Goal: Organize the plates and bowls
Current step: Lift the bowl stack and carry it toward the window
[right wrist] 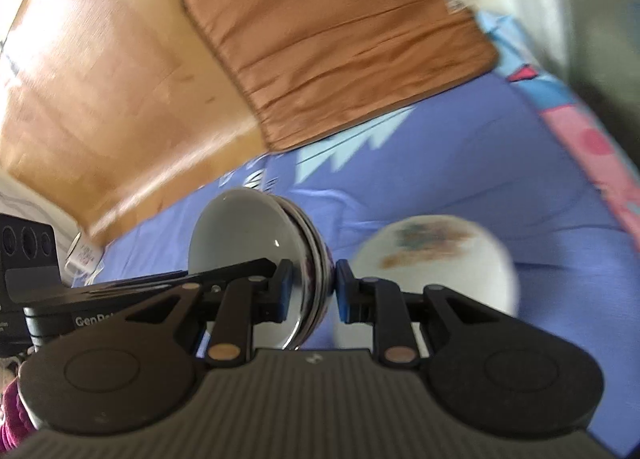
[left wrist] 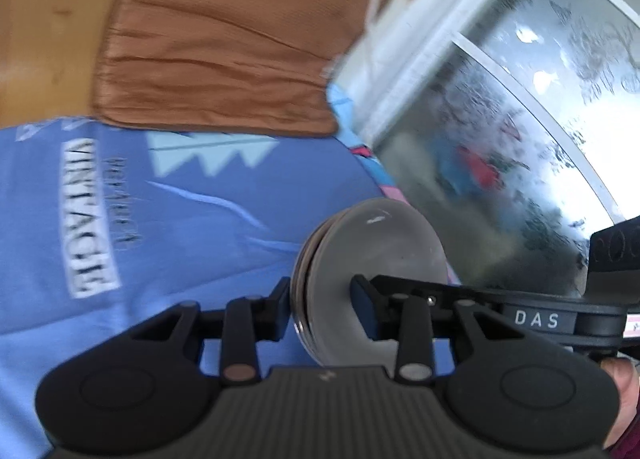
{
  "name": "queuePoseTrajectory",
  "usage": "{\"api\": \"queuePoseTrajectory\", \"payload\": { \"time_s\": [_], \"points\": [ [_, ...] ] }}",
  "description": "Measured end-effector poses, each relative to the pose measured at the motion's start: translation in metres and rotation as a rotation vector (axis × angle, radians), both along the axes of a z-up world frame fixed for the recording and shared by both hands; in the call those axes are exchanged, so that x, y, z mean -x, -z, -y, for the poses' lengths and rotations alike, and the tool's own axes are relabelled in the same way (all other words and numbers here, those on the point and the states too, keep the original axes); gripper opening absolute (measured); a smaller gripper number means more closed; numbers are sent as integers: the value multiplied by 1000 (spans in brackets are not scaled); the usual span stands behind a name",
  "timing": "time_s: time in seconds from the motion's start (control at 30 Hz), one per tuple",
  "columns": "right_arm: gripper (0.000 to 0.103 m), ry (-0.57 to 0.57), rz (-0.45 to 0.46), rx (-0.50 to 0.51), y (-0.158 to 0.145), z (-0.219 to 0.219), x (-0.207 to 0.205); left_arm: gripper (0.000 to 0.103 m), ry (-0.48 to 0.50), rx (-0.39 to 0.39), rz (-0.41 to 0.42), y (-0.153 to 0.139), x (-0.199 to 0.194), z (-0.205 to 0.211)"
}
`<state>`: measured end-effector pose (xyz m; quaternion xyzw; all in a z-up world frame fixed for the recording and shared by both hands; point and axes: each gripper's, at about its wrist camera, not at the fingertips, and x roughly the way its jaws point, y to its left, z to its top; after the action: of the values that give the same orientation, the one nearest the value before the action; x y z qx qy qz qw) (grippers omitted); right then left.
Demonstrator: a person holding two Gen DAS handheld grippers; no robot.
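A stack of several grey-white plates [left wrist: 384, 243] stands tilted on edge above the blue sheet. My left gripper [left wrist: 320, 307] is shut on its near rim, one pad on each side. The right gripper's black body [left wrist: 536, 317] comes in from the right to the same stack. In the right wrist view my right gripper [right wrist: 312, 291] is shut on the rim of the plate stack [right wrist: 240, 235], and the left gripper's body [right wrist: 120, 295] reaches in from the left. A white bowl [right wrist: 436, 259] with a coloured pattern, blurred, lies just right of the stack.
A blue printed sheet [left wrist: 180, 219] covers the surface. A brown cushion [left wrist: 224, 51] lies beyond it on a wooden board [right wrist: 100, 91]. A frosted glass door [left wrist: 520, 139] in a white frame stands at the right. A hand [left wrist: 624, 379] holds the right gripper.
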<state>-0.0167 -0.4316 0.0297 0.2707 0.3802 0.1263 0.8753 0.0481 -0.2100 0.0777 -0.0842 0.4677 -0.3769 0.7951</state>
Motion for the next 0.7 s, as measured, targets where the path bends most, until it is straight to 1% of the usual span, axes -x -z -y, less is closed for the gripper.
{"api": "queuePoseTrajectory", "payload": {
  "time_s": [0.13, 0.3, 0.4, 0.43, 0.47, 0.5, 0.53, 0.57, 0.7],
  "points": [
    [25, 51, -17, 8, 9, 26, 12, 33, 36, -8, -39, 11, 1, 28],
    [25, 85, -48, -10, 26, 41, 15, 33, 50, -31, -67, 26, 0, 45],
    [25, 88, -64, -19, 33, 43, 12, 34, 50, -54, -54, 29, 1, 50],
    [25, 90, -53, -12, 33, 40, 10, 34, 49, -66, -40, 29, 2, 52],
    [26, 91, -42, 7, 30, 38, 10, 38, 48, -72, -24, 27, 4, 53],
    [31, 100, -21, 34, 27, 36, 12, 41, 49, -73, -6, 24, 5, 52],
    [32, 115, 8, 68, 22, 34, 14, 47, 48, -69, 11, 20, 7, 50],
    [33, 126, 43, 97, 18, 33, 16, 50, 45, -66, 27, 16, 8, 49],
    [35, 160, 147, 187, 3, 28, 26, 52, 35, -51, 101, 0, 17, 35]
  ]
}}
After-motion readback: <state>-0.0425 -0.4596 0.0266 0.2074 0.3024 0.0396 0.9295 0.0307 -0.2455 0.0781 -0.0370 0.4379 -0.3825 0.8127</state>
